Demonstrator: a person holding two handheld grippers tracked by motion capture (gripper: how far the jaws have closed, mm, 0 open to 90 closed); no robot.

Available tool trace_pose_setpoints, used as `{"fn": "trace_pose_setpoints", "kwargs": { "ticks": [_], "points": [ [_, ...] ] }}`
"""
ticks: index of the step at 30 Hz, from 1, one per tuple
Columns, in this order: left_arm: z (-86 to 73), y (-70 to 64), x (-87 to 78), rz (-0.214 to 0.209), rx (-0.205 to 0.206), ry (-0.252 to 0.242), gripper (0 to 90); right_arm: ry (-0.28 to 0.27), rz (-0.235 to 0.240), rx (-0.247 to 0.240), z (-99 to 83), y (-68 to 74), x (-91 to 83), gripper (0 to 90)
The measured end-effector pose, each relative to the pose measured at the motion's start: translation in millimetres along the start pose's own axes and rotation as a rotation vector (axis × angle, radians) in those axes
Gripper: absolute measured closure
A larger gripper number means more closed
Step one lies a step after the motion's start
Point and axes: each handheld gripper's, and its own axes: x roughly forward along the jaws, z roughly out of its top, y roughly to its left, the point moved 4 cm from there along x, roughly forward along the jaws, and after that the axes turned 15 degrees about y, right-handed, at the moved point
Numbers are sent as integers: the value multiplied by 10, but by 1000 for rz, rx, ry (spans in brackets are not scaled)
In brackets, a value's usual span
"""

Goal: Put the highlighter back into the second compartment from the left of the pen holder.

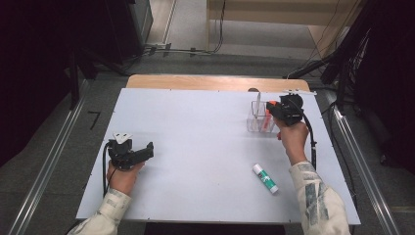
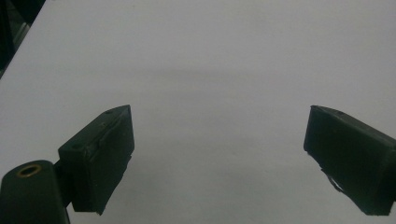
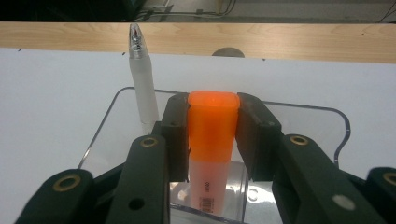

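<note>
White worktop point(image 1: 205, 147) carries everything. Nearest the person lies a glue stick point(image 1: 265, 178), untouched. Farther left, the left gripper point(image 1: 147, 152) rests with jaws spread wide, nothing between them. Farthest, the right gripper point(image 3: 212, 135) is clamped on an orange highlighter point(image 3: 212, 128) standing inside a clear holder point(image 3: 341, 126), beside a white pen point(image 3: 142, 79).

On the table point(image 1: 195, 147), the right gripper point(image 3: 212, 126) is over the box point(image 3: 343, 126), its jaws either side of a marker point(image 3: 211, 140) that stands in it. A pen point(image 3: 142, 88) stands in the box just left of those jaws. A glue stick point(image 1: 265, 178) lies nearer the person. The left gripper point(image 1: 149, 149) sits well apart, leftward.
</note>
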Motion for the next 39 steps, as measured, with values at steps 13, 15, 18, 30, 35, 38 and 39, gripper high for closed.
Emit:
{"fn": "trace_pose_setpoints", "kwargs": {
  "ticks": [13, 15, 18, 30, 35, 38, 39],
  "points": [
    [0, 0, 0, 0, 1, 1, 89, 7, 27, -1, -16, -7, -36, 547],
    [0, 0, -1, 0, 1, 0, 89, 4, 25, -1, -32, -16, -41, 529],
    [-1, 0, 1, 1, 0, 0, 89, 0, 13, -2, -66, -37, -50, 505],
    [-2, -3, 2, 3, 1, 2, 89, -38, 22, -33, -194, -38, -168, 422],
    [-2, -3, 0, 3, 2, 2, 89, -46, 34, -28, -280, -53, -219, 401],
    [-2, -5, 3, 3, 2, 3, 89, -61, 39, -29, -348, -56, -261, 397],
    [-2, -8, 7, 2, 2, 2, 89, -69, 30, -29, -369, -55, -272, 393]
  ]
}}
